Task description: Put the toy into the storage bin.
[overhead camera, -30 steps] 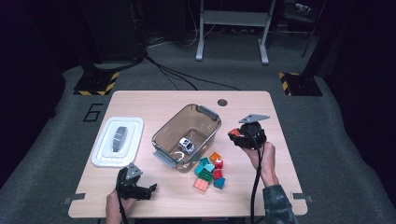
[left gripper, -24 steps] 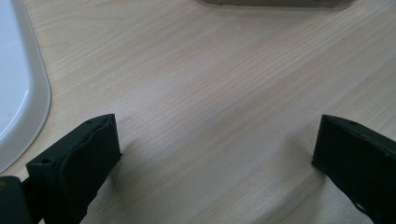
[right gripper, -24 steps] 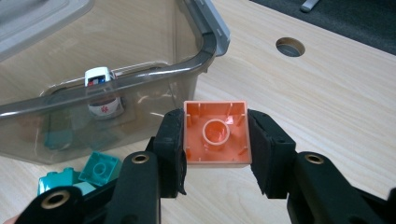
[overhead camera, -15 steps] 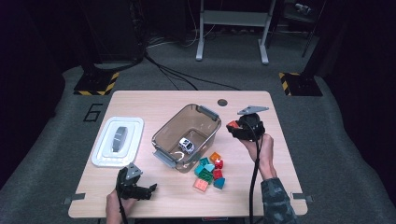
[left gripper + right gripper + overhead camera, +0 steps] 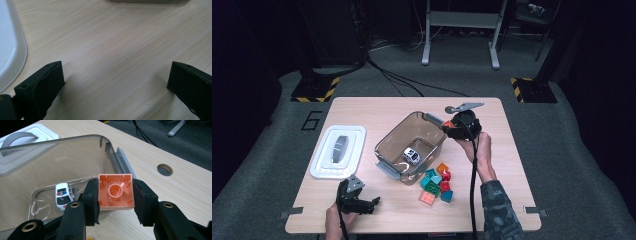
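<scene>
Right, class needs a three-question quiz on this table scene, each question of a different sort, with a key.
1. True or false: the right gripper is shut on an orange block.
2. What toy lies inside the clear bin?
A. a ball
B. a toy car
C. a spoon
3. Fill in: the left gripper rests with its jaws ____ over the bare table.

Key
1. True.
2. B: the toy car lies on the bin's floor.
3. Open, with nothing between them.
</scene>
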